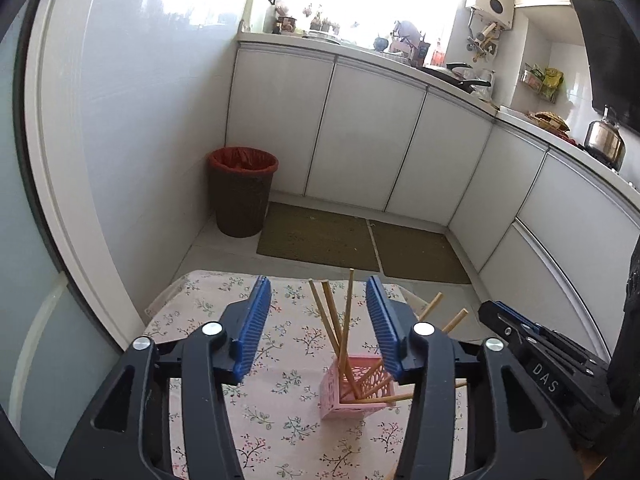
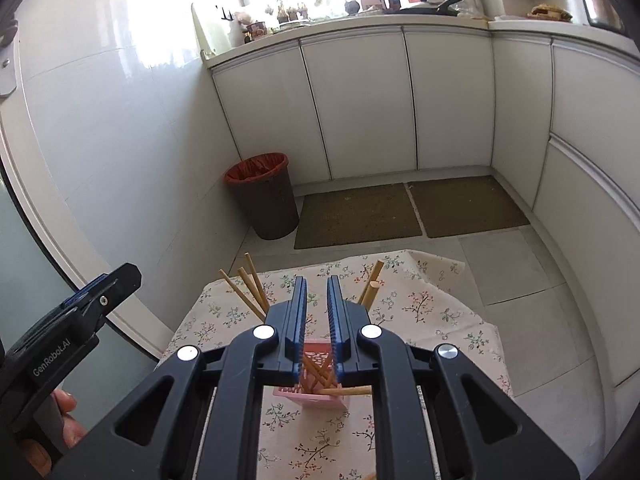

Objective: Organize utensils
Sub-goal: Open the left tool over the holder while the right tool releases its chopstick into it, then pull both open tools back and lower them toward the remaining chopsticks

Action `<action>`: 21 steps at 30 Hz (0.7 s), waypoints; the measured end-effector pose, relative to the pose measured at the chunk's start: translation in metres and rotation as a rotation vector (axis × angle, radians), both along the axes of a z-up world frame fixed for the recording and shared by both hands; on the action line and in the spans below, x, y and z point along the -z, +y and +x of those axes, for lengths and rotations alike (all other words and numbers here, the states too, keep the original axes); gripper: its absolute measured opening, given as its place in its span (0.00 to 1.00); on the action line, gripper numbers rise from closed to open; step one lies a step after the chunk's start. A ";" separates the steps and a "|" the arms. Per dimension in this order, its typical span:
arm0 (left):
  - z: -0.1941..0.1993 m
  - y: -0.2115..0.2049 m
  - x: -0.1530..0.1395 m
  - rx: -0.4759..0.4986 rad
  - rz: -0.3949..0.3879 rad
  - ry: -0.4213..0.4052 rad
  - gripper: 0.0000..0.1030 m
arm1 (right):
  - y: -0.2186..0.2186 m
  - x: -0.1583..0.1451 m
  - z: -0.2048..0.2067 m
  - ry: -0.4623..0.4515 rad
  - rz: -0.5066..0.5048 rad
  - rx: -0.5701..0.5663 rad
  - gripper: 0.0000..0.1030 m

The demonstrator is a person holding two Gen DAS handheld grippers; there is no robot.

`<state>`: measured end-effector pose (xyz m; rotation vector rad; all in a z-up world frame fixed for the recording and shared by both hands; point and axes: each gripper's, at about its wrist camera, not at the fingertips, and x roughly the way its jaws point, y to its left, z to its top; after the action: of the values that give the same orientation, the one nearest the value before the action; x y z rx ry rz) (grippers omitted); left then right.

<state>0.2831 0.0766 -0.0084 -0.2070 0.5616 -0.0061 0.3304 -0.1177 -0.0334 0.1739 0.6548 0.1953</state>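
While both grippers hang over the little table (image 1: pixel 192 312), it looks like we're in the gap between drops: most chopsticks are already standing in the pink basket.

Going left to right in the left wrist view: the bin (image 1: pixel 242 190) sits upper left against the wall, floor mats in the middle. Lower down, the left gripper (image 1: pixel 320 328) stands wide with nothing in it, its blue pads framing the chopsticks (image 1: pixel 347 320) that fan out of the pink basket (image 1: pixel 352 392) at the bottom centre, just in front of its right finger. Far right, the right gripper (image 1: pixel 520 332) pokes into frame.

In the right wrist view the left gripper (image 2: pixel 100 292) shows at the left edge with a bit of the person's hand under it. The right gripper (image 2: pixel 317 312) in the middle is nearly closed, only a slim gap, and I can't see anything pinched there. The basket sits right behind its fingers.

My guess for next: find a loose chopstick. There's a tan tip at the very bottom edge (image 2: pixel 370 476), cut off, so maybe that one. It'd need a low, narrow pinch.

Hard to tell: how many sticks are in the basket, since the fingers cover half of it, and what's lying on the near part of the table.
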 end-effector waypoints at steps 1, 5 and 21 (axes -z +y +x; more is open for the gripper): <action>-0.003 0.000 -0.002 -0.006 0.006 -0.009 0.56 | -0.001 -0.005 -0.004 -0.013 -0.010 0.007 0.12; -0.014 -0.005 -0.010 -0.007 0.028 -0.014 0.57 | -0.011 -0.018 -0.020 -0.027 -0.017 0.036 0.12; -0.075 -0.028 -0.035 -0.007 0.056 -0.054 0.86 | -0.039 -0.036 -0.109 -0.086 0.020 0.098 0.59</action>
<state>0.2085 0.0484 0.0262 -0.1538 0.5066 0.0103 0.2217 -0.1569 0.0030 0.2154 0.5574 0.1144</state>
